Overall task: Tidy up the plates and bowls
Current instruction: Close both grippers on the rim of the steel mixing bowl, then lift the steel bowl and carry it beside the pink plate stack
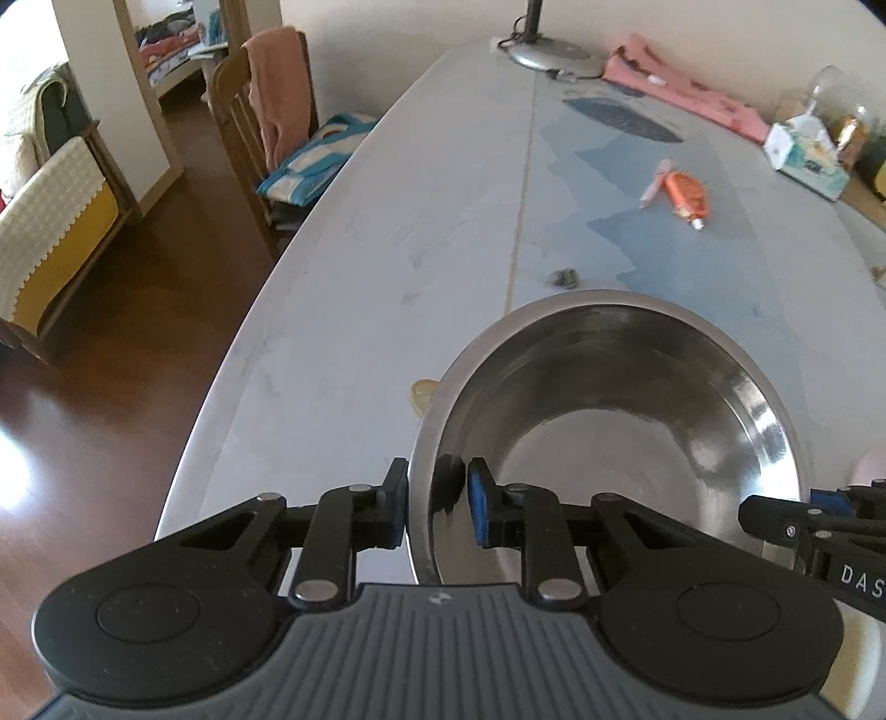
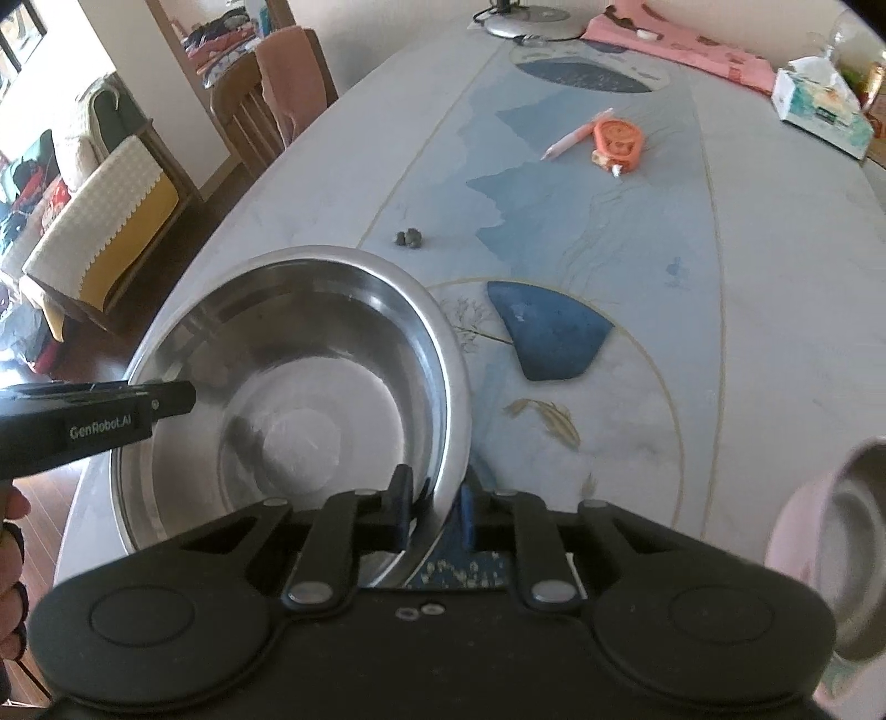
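Note:
A large steel bowl (image 1: 609, 421) sits at the near end of the table, also in the right wrist view (image 2: 299, 387). My left gripper (image 1: 437, 498) is shut on the bowl's left rim, one finger outside and one inside. My right gripper (image 2: 434, 498) is shut on the bowl's right rim in the same way. The right gripper shows in the left wrist view (image 1: 775, 518), and the left gripper shows in the right wrist view (image 2: 166, 401). A pink bowl with a steel inside (image 2: 830, 531) stands at the near right.
The long table (image 1: 387, 249) carries an orange tube (image 1: 686, 196), a pen (image 2: 576, 133), a tissue box (image 2: 819, 111), pink cloth (image 2: 692, 47) and a lamp base (image 1: 554, 55). A chair (image 1: 266, 105) stands at the left edge. Dark crumbs (image 2: 408, 238) lie beyond the bowl.

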Demonstrator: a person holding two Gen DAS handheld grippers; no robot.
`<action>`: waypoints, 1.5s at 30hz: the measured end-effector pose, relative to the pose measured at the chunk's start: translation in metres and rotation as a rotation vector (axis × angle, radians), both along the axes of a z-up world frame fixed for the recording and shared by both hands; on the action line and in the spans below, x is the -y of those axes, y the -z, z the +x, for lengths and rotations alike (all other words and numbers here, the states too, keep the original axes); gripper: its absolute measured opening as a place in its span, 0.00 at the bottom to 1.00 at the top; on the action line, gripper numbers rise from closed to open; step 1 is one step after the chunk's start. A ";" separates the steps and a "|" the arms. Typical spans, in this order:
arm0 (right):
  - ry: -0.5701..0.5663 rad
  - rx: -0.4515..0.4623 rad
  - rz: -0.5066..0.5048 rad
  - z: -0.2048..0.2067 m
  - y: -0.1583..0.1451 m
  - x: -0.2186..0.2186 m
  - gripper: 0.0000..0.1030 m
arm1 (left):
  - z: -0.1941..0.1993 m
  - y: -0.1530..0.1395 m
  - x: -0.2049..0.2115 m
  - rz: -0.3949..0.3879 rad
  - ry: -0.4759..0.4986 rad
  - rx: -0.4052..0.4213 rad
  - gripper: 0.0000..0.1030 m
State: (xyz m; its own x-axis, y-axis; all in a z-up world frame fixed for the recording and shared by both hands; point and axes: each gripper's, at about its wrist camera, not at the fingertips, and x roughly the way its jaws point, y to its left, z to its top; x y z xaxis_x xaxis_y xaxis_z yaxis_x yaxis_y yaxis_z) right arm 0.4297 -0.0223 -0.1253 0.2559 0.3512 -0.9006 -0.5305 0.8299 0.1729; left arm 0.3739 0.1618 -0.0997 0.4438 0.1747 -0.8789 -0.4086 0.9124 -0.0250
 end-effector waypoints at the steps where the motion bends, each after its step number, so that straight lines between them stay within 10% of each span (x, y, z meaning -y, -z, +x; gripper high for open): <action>1: 0.005 0.004 0.005 -0.002 -0.004 0.003 0.16 | -0.002 -0.005 0.002 -0.003 0.005 0.007 0.21; 23: 0.128 0.064 0.053 -0.095 -0.092 0.109 0.15 | -0.095 -0.096 0.099 -0.013 0.209 0.079 0.21; 45: 0.343 0.038 0.017 -0.181 -0.085 0.246 0.13 | -0.152 -0.072 0.226 -0.091 0.488 0.013 0.21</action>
